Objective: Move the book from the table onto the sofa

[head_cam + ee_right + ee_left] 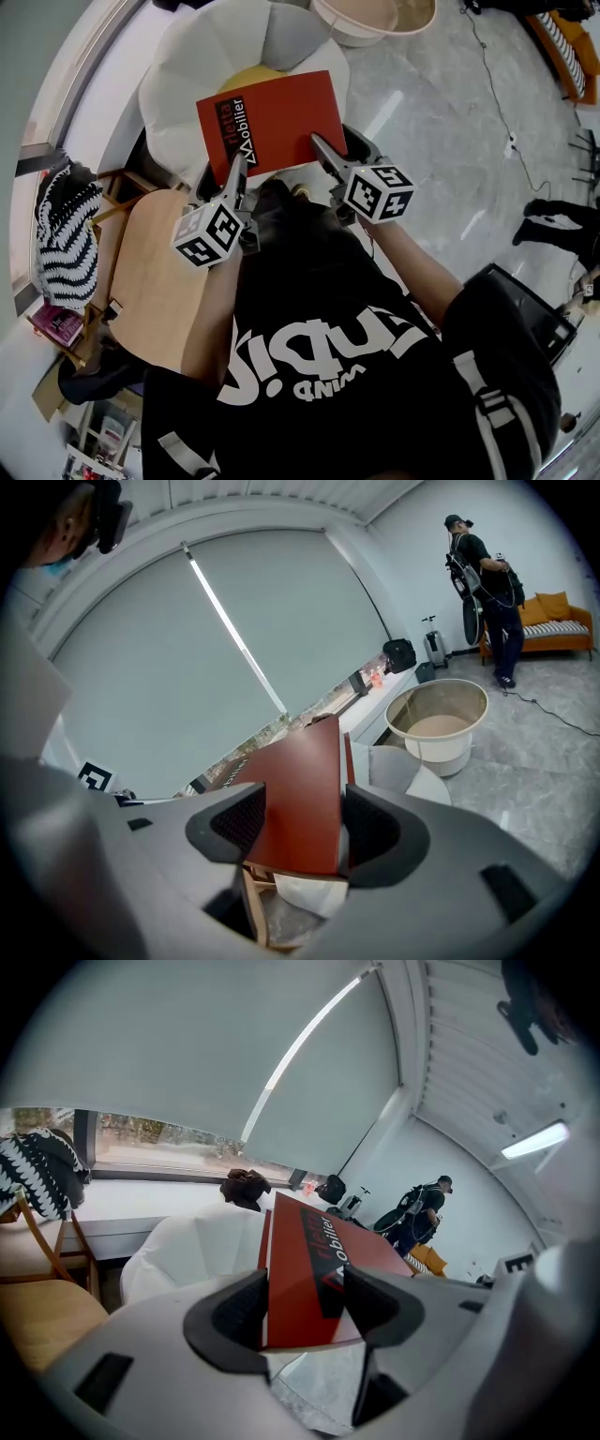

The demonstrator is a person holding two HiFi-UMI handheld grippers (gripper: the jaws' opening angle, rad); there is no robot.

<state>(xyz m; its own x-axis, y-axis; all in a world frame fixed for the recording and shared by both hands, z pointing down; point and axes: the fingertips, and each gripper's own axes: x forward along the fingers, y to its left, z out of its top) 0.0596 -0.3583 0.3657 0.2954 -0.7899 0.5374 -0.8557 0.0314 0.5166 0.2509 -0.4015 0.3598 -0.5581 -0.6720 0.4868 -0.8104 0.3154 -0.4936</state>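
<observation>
The left gripper [238,172] had its jaws clamped on the near edge of the one red book [272,114], at the corner by the black title strip; in its own view the two pads pressed flat on either cover [309,1274]. The right gripper [322,148] gripped the same near edge at the other corner, its jaws closed to the book's thickness [302,808]. Between the two grippers the book was held in the air above the white sofa [202,56], cover up, clear of the seat. One round beige tub [356,37] stood on the floor just beyond the sofa; its inside looked tan, and whether anything lay in it could not be told. One wooden desk [150,272] stood beside the sofa, nearer the person, with a striped cloth [66,234] past it.
</observation>
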